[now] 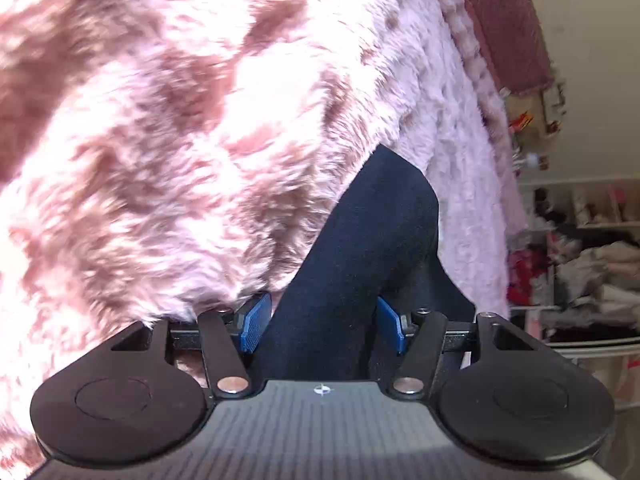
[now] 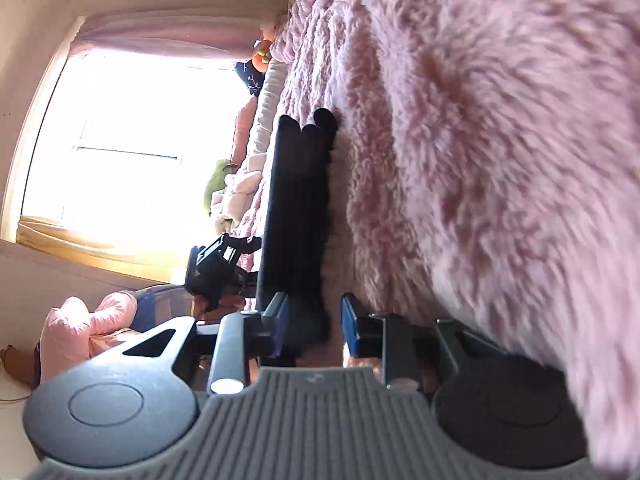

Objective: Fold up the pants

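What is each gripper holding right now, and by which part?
Dark pants sit between both open grippers, left gripper and right gripper. Neither looks clamped; which part of the pants each has cannot be told.

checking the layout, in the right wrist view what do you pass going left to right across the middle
bright window → green plush toy → dark pants hanging between the right gripper's fingers → pink fuzzy blanket

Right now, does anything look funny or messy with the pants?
Nothing looks damaged or spilled. The dark pants lie on the fluffy pink blanket, one end between each tool's blue fingers. The only untidy spot is the cluttered shelves behind.
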Action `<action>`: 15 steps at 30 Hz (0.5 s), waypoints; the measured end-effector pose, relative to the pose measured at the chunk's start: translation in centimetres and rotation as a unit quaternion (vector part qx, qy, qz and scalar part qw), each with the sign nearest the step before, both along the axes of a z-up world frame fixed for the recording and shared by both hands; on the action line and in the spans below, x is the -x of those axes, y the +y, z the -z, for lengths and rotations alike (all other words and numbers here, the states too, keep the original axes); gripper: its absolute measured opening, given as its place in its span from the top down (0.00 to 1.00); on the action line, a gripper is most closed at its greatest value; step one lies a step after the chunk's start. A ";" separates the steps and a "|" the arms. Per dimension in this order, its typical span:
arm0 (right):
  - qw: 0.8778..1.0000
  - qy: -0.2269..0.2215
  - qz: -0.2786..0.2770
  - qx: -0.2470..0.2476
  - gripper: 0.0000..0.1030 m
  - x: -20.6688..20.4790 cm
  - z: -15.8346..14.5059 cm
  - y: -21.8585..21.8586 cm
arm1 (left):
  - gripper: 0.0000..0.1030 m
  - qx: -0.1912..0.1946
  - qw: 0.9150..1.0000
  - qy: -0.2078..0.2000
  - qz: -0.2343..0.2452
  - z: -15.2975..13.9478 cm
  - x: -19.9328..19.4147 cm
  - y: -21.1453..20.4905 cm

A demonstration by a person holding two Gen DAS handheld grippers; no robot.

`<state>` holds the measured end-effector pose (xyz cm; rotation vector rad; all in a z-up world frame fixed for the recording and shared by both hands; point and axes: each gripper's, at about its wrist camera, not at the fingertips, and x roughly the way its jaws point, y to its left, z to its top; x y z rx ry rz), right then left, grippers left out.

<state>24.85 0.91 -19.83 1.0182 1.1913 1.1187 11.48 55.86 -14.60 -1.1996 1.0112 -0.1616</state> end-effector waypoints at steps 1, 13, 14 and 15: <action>1.000 0.002 -0.002 -0.002 0.68 0.5 -0.3 -1.4 | 0.36 0.018 0.999 -0.024 -0.029 0.3 1.8 1.1; 0.991 -0.015 0.075 0.108 0.28 4.9 -8.9 -7.4 | 0.29 -0.346 0.908 -0.060 -0.231 -13.0 14.7 -11.2; 0.989 -0.041 0.065 0.125 0.28 5.5 -10.1 -6.4 | 0.29 -0.345 0.903 -0.059 -0.249 -14.3 15.5 -12.8; 0.985 -0.070 0.052 0.147 0.28 6.3 -11.3 -5.3 | 0.29 -0.342 0.901 -0.052 -0.262 -15.5 16.2 -14.2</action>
